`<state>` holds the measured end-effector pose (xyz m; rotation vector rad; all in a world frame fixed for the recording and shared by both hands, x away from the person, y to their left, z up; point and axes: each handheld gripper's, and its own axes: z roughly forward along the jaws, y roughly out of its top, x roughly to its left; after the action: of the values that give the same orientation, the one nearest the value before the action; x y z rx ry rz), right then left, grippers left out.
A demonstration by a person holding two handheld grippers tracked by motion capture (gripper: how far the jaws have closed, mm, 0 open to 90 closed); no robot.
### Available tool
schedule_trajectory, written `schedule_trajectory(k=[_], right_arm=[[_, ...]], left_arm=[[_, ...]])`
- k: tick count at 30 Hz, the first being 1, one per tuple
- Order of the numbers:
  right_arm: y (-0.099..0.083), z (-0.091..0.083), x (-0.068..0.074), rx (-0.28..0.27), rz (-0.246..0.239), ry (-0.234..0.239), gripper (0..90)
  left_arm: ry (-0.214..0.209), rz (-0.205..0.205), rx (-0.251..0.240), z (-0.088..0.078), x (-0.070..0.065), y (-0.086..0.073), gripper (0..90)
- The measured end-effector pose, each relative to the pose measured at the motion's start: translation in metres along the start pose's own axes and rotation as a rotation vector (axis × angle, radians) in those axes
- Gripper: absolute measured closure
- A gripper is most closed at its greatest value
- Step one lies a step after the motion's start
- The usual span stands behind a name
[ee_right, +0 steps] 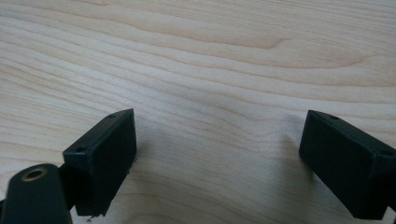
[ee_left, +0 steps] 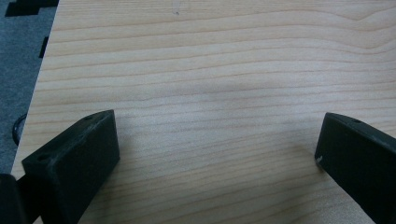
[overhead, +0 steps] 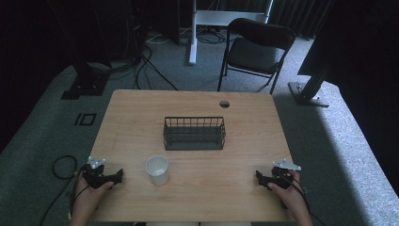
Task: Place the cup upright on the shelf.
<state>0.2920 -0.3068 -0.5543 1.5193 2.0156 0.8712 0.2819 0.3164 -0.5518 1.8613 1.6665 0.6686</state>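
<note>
Obstacles: black wire basket [overhead: 194, 133] mid-table; white paper cup [overhead: 157, 170] near its front-left corner. Bare wood elsewhere around basket.

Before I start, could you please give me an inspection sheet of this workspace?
Surface: light wooden table, bare grain, cable hole near the far edge.
Job's things: white cup, upright, near the front edge; black wire basket, mid-table, nothing seen inside.
Clutter: nothing seen.
Grippers: left tongs and right tongs open, low over bare wood, holding nothing.
Cables: one looped on the carpet at left; more behind the table.
Surroundings: black folding chair, grey carpet, dark curtains.
</note>
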Motion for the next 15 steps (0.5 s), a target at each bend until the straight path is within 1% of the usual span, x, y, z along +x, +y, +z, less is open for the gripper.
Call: schedule_trajectory(k=[15], right_arm=[[-0.0004, -0.0004, -0.0013, 0.001, -0.011, 0.011, 10.6]], left_arm=[[0.0, 0.0, 0.001, 0.0001, 0.0, 0.0, 0.2]])
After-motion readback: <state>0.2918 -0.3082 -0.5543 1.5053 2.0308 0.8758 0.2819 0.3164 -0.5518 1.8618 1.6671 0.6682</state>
